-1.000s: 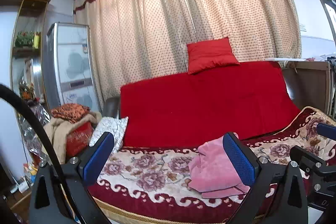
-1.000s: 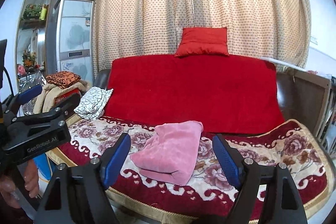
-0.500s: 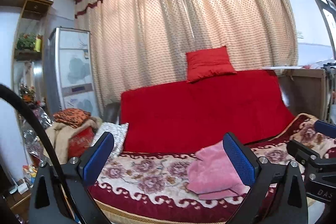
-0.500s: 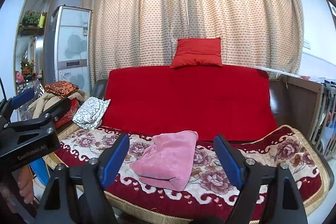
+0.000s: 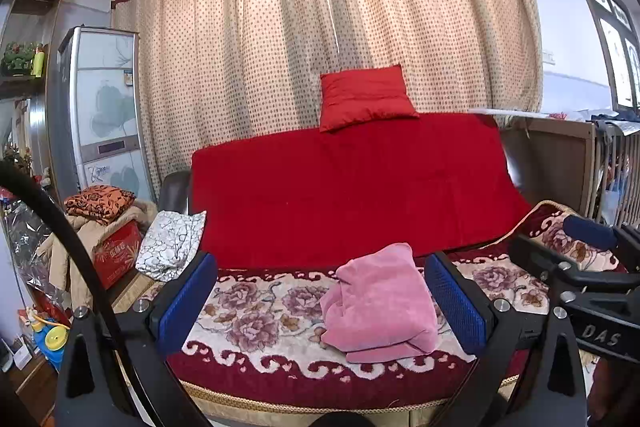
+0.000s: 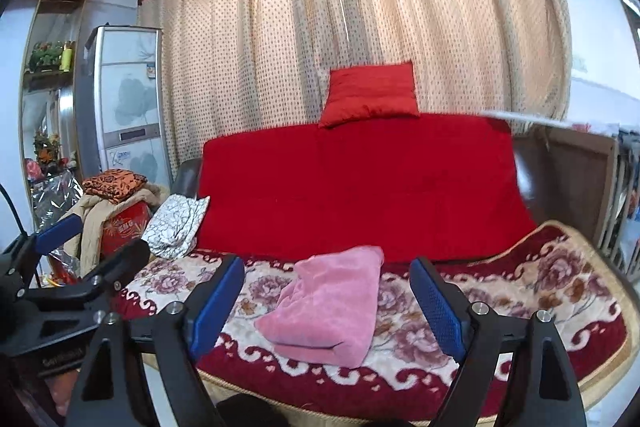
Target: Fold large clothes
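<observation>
**Tongs spread, garment folded on sofa**

Left tongs [image 5: 320,301] and right tongs [image 6: 328,301] both spread wide, empty, touching nothing; plush pink garment [image 5: 380,303], folded into a soft bundle, lies on the sofa's floral cover [image 5: 248,311]; compared with earlier, both views have backed away slightly.

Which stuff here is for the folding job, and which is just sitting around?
For the job:
pink garment, folded on the sofa
left gripper, open
right gripper, open

Just sitting around:
red cushion
black-and-white patterned cloth
orange patterned cloth
curtain
</observation>
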Available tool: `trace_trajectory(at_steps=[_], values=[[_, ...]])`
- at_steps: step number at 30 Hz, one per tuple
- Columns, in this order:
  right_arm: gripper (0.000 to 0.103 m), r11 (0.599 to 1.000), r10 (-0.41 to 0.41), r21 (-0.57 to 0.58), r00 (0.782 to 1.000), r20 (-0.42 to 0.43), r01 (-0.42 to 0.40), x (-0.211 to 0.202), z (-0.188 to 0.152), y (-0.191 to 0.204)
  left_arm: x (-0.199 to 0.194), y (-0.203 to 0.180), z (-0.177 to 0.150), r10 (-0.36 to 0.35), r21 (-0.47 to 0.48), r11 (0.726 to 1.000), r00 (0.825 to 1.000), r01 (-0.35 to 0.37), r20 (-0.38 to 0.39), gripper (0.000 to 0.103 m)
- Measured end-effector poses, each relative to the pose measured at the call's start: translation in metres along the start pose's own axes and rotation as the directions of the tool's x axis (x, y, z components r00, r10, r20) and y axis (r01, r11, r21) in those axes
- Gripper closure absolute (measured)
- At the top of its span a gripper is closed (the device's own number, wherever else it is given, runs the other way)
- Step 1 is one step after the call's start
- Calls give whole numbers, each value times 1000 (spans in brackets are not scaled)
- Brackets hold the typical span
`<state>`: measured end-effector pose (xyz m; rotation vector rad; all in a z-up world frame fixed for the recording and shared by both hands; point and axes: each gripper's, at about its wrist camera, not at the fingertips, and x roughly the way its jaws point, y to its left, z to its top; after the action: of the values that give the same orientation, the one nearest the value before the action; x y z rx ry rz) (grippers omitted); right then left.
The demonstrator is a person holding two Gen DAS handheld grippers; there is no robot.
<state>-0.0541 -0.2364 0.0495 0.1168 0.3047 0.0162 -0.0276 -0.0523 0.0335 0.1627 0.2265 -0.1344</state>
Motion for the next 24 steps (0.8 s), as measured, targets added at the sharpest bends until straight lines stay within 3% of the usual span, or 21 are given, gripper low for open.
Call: trace_trajectory(at_steps=[5,14,24], values=[[16,999,9,38,999,-54,-7,8,-11,-5,-4,-3,-10,-28,-6,1000,999,28,-42,0],[16,999,-37,40,999,2,37,-16,-11,-14,-16,7,-14,47,14,999,999,-47,-12,0],[16,999,6,42,999,-38,-5,4,-21,-1,8,28,-26,64,-33,997,994,-67,-91,0]])
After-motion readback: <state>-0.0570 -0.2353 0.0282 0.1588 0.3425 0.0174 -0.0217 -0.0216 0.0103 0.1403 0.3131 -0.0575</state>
